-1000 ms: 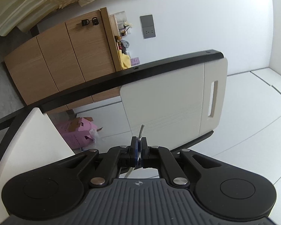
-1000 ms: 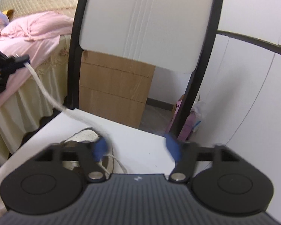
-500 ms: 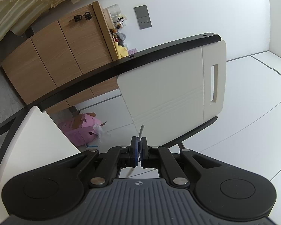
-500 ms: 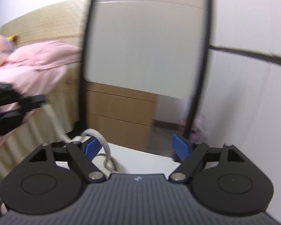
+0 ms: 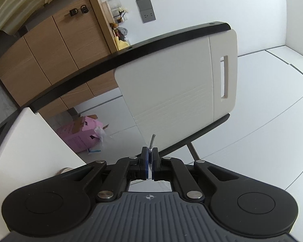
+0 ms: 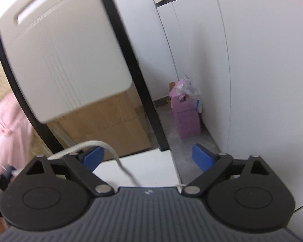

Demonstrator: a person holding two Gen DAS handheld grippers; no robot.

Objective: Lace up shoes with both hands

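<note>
In the left wrist view my left gripper (image 5: 149, 155) is shut on the white shoelace, and its grey tip (image 5: 152, 139) sticks out past the pads. My right gripper (image 6: 147, 157) is open and its jaws are still opening. The white shoelace (image 6: 115, 155) curves over the left blue pad (image 6: 93, 155), then drops between the fingers and under the gripper body, and neither pad presses on it. The left gripper (image 6: 2, 178) shows blurred at the far left edge of the right wrist view. The shoe is hidden in that view.
A white chair back (image 6: 70, 50) with a black frame stands close ahead, also the chair back (image 5: 171, 84) in the left view. A pink carton (image 6: 186, 117) sits on the floor by the white wall. A wooden cabinet (image 5: 50, 46) and a bed lie beyond. A white surface (image 6: 149, 171) lies below.
The right gripper's jaws have spread wider and its view has rolled and swung right, so the shoe dropped out of sight. The left gripper stays shut on the lace tip, hardly moved.
</note>
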